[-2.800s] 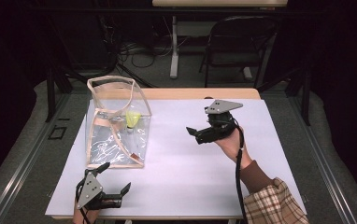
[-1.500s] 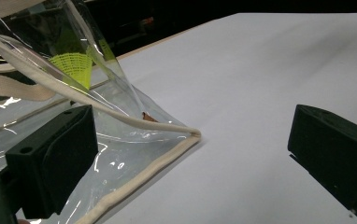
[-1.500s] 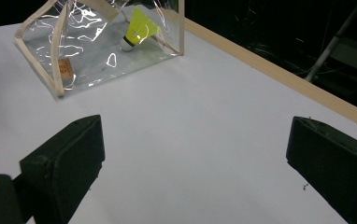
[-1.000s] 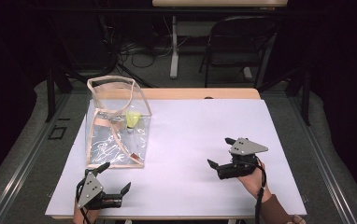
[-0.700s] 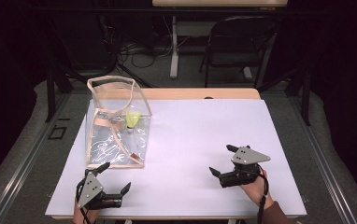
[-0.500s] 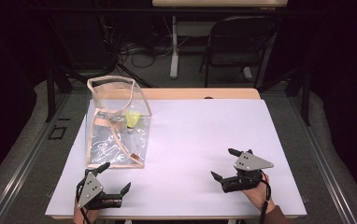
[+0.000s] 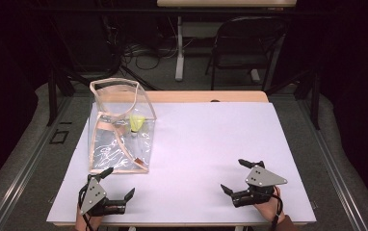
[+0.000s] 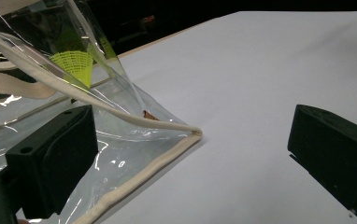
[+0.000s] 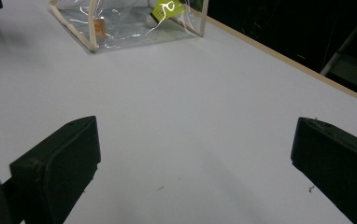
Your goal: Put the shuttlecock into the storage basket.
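On the desk (image 7: pixel 206 139), toward the back left, stands a clear bag (image 7: pixel 119 127) with cream trim, and you can see a yellow-green shuttlecock (image 7: pixel 136 123) sitting inside it, plus a small brown tag near the bottom. Left gripper (image 7: pixel 109 184) is parked at the near left edge, just in front of the bag's near corner, jaws spread wide with nothing between them. From the left gripper view the bag's front corner (image 8: pixel 186 135) sits just ahead, between the two jaws but closer to the left one, not touched as far as I can tell. Right gripper (image 7: pixel 237 177) is down at the near right of the desk, well apart from the bag, also wide open and holding nothing, pointing left across the white surface. Its own view looks over bare desk with the bag (image 9: pixel 120 23) far off at the top. Behind the desk there's a folding chair (image 7: pixel 242 48) and some cables on the floor.
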A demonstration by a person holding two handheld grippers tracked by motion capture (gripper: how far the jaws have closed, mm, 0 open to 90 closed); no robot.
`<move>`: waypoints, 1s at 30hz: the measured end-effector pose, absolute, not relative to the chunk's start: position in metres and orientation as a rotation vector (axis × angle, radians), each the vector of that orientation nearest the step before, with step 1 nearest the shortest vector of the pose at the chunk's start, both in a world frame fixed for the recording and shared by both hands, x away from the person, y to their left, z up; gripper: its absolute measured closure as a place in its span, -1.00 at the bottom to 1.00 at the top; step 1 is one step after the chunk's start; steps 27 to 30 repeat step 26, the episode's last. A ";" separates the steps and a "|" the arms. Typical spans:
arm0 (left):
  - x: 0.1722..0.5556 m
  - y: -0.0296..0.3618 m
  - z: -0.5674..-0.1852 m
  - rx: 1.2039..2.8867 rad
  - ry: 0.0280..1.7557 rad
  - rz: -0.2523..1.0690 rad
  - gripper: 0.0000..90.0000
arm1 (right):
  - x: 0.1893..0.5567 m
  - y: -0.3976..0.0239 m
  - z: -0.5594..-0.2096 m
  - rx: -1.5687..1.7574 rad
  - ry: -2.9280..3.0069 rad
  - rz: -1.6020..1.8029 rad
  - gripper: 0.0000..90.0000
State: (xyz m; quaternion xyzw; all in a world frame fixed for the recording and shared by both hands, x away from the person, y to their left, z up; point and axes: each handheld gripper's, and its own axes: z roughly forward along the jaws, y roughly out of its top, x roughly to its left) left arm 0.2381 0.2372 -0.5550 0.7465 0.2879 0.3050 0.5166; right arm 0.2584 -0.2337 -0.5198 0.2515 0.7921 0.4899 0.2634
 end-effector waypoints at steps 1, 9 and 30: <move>0.238 0.237 -0.555 1.793 0.692 0.731 -0.96 | 0.257 -0.234 -0.521 0.672 2.143 1.324 -0.98; 0.238 0.237 -0.555 1.791 0.692 0.730 -0.96 | 0.247 -0.241 -0.526 0.668 2.120 1.337 -1.00; 0.239 0.236 -0.555 1.797 0.691 0.729 -0.96 | 0.232 -0.245 -0.529 0.586 2.092 1.344 -1.00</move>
